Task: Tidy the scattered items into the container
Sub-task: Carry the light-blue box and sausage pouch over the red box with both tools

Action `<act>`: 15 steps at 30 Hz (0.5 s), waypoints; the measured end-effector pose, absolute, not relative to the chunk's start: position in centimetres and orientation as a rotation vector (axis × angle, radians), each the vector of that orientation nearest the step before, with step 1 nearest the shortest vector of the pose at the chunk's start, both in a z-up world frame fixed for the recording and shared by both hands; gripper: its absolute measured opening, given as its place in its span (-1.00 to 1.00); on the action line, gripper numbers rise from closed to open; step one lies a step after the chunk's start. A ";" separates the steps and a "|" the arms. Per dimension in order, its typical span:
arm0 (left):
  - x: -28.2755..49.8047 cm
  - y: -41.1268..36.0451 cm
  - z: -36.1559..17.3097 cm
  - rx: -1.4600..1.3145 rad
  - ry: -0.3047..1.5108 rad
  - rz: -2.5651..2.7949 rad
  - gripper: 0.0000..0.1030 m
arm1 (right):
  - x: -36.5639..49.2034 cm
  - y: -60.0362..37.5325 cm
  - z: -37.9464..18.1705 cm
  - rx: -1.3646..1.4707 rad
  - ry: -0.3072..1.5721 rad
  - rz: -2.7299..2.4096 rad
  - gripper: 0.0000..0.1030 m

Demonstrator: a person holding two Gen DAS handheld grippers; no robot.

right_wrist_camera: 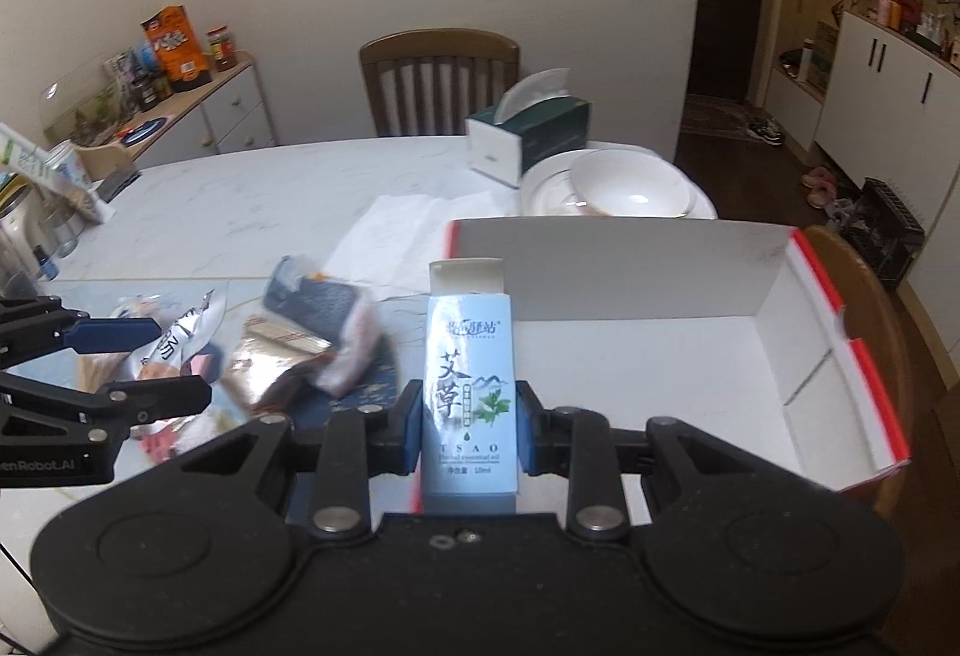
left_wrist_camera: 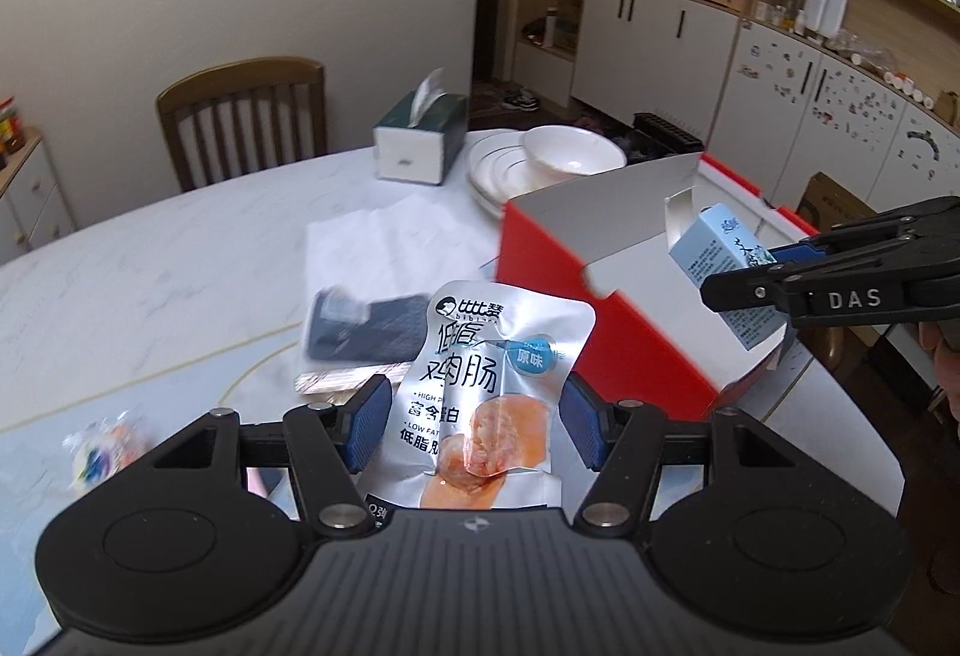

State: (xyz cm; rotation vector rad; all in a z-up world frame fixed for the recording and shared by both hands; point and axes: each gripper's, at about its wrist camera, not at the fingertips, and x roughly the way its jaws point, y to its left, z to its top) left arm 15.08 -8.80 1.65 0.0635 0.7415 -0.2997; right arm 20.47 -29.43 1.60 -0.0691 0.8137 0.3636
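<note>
Holding silver sausage pouch (left_wrist_camera: 480, 386) upright, your left gripper (left_wrist_camera: 474, 425) has blue pads clamped on its sides, low centre of left view. Your right gripper (right_wrist_camera: 469, 425) clamped on pale blue carton (right_wrist_camera: 469, 386), top flap open, centre of right view. Red container (right_wrist_camera: 690, 350) with white inside fills right half there, open, just beyond carton. Loose packets (right_wrist_camera: 324, 350) lie left of centre on marble table (right_wrist_camera: 270, 188). Tissue box (right_wrist_camera: 528, 134), stacked plates (right_wrist_camera: 624, 191) behind, upper middle.
</note>
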 end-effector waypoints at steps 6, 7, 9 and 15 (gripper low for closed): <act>16.8 -12.2 2.3 0.103 0.724 -0.332 0.17 | 21.7 -32.4 1.4 -0.059 0.812 0.330 -0.45; 17.1 -12.8 2.4 0.108 0.720 -0.336 0.17 | 21.8 -32.8 1.4 -0.063 0.811 0.325 -0.45; 17.8 -14.0 2.6 0.117 0.712 -0.342 0.17 | 22.2 -33.6 1.2 -0.070 0.814 0.314 -0.45; 20.0 -17.6 2.9 0.139 0.711 -0.355 0.17 | 23.4 -35.9 0.4 -0.071 0.831 0.294 -0.45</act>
